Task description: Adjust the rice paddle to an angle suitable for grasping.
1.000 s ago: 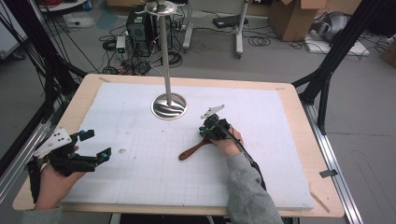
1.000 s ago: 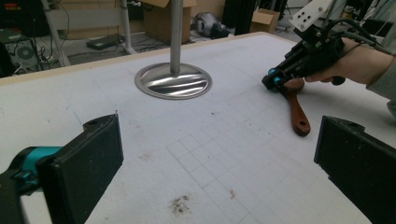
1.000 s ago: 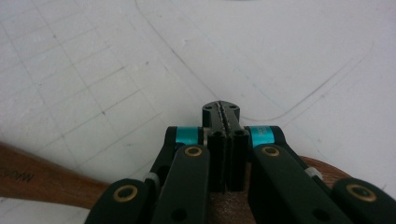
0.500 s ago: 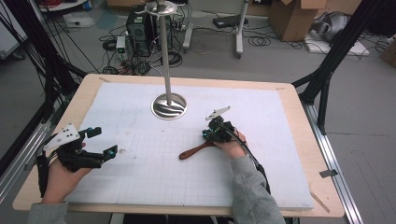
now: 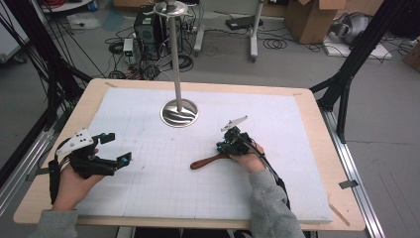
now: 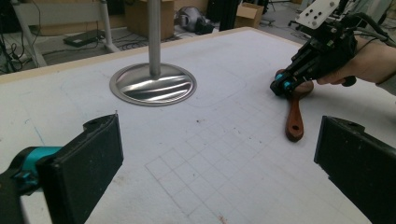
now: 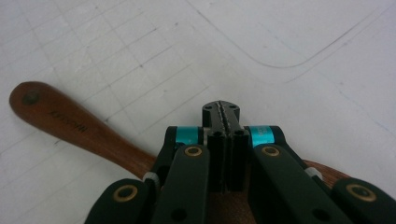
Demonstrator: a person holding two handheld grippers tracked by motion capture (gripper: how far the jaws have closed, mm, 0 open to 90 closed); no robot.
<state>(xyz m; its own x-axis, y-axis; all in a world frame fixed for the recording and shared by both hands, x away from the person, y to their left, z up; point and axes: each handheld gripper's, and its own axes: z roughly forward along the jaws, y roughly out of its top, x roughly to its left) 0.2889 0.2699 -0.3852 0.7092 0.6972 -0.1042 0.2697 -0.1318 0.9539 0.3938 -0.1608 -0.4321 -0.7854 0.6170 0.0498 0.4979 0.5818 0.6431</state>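
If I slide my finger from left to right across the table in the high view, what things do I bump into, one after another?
Left gripper → round metal base of the stand → wooden spoon → right gripper, jaws together, over the spoon's wide end.

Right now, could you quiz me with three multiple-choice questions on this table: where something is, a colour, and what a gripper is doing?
1. Where does the metal stand sit?
A. far side of the mat, mid-width
B. near right corner
C. on the floor

2. What colour is the wooden utensil?
A. white
B. reddish brown
C. green

3. How do the left gripper's jaws stand?
A. shut on the utensil
B. shut on nothing
C. wide open

Answers: 1 A, its base rests beyond both hands. 2 B, the handle shows it. 3 C, bare mat shows between the pads.
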